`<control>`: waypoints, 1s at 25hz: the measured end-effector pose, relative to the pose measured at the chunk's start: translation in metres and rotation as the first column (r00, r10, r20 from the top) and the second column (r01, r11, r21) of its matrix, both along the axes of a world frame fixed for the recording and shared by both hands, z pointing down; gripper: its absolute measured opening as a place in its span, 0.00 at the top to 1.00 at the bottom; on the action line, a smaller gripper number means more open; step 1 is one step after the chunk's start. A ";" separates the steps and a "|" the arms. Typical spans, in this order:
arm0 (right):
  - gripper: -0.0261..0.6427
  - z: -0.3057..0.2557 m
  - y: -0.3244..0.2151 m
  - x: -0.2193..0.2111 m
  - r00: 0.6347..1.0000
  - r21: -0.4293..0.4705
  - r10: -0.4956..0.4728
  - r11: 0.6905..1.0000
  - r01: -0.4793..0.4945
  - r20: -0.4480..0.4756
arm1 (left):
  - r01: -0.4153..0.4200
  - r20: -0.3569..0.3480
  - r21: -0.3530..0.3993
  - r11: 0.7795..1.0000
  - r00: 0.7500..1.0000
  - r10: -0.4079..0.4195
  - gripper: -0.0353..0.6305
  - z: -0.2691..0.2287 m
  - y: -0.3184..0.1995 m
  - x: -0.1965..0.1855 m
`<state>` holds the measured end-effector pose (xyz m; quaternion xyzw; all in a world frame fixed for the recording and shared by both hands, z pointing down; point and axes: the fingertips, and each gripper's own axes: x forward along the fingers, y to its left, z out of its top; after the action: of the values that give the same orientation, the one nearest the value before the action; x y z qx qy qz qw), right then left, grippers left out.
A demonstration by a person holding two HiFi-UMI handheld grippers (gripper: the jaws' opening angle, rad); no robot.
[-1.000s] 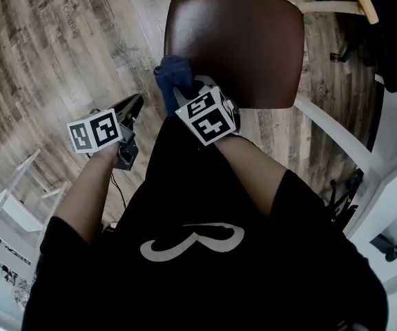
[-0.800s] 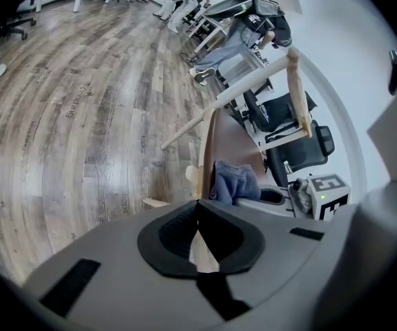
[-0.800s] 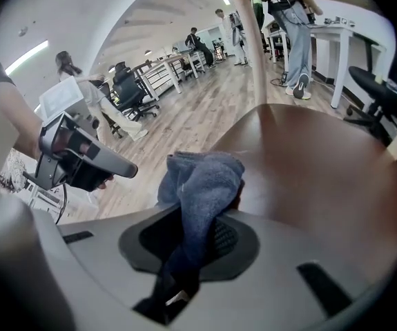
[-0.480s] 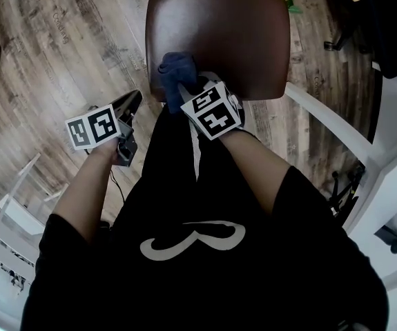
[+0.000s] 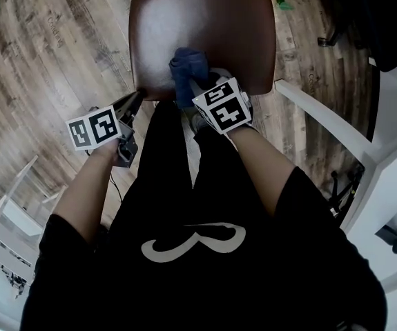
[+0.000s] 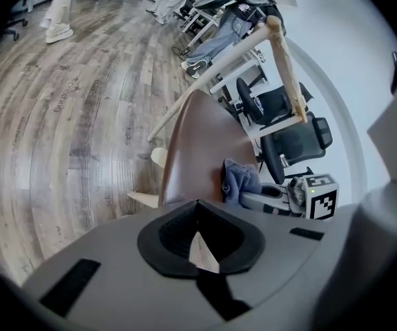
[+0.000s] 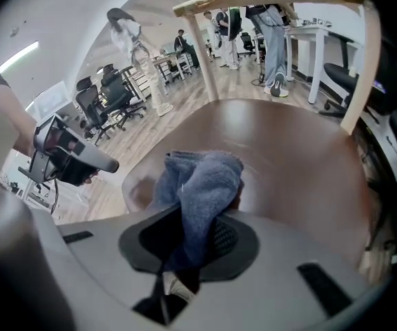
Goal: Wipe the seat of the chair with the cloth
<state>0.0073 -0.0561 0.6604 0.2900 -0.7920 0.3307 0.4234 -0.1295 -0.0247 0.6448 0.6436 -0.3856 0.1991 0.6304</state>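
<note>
Writing: faint printed words repeat along the planks of the wood floor [image 5: 39, 67], too small to read. The person's black shirt carries a white curled mark [image 5: 192, 241], not a legible word. Each gripper's marker cube shows black-and-white square patterns only, no text.

Cloth [image 5: 186, 69]: blue terry, bunched, lying on the brown chair seat [image 5: 205, 19] near its front edge, roughly mid-width.

Right gripper [image 5: 197, 88]: clenched on the cloth. The right gripper view shows the fabric running down between the dark pads, with the loose bulk of it folded out ahead of the jaws and pressed against the seat.

Left gripper [image 5: 134, 102]: jaws brought together, nothing between them; the left gripper view shows the pads meeting along one line. It hangs off the seat, over the floor, tips just beside the seat's front left corner. It stands apart from the cloth, which lies to its right with bare seat between.
</note>
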 end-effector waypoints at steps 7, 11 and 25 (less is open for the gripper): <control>0.85 0.000 -0.003 0.042 0.999 0.019 0.010 1.000 -0.009 -0.039 | 0.010 -0.002 -0.012 1.000 1.000 -0.010 0.93 -0.001 0.017 0.023; 0.85 0.001 -0.003 0.069 0.998 0.026 0.031 0.999 -0.029 -0.063 | 0.008 -0.002 -0.017 1.000 1.000 -0.008 0.93 -0.002 0.026 0.034; 0.85 0.001 0.006 0.145 0.988 0.055 0.091 0.995 -0.085 -0.123 | 0.025 0.006 0.004 1.000 1.000 -0.025 0.93 -0.003 0.037 0.060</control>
<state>0.1521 -0.0500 0.6617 0.3553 -0.7583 0.3103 0.4500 -0.0692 0.0124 0.6413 0.6394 -0.3960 0.1923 0.6304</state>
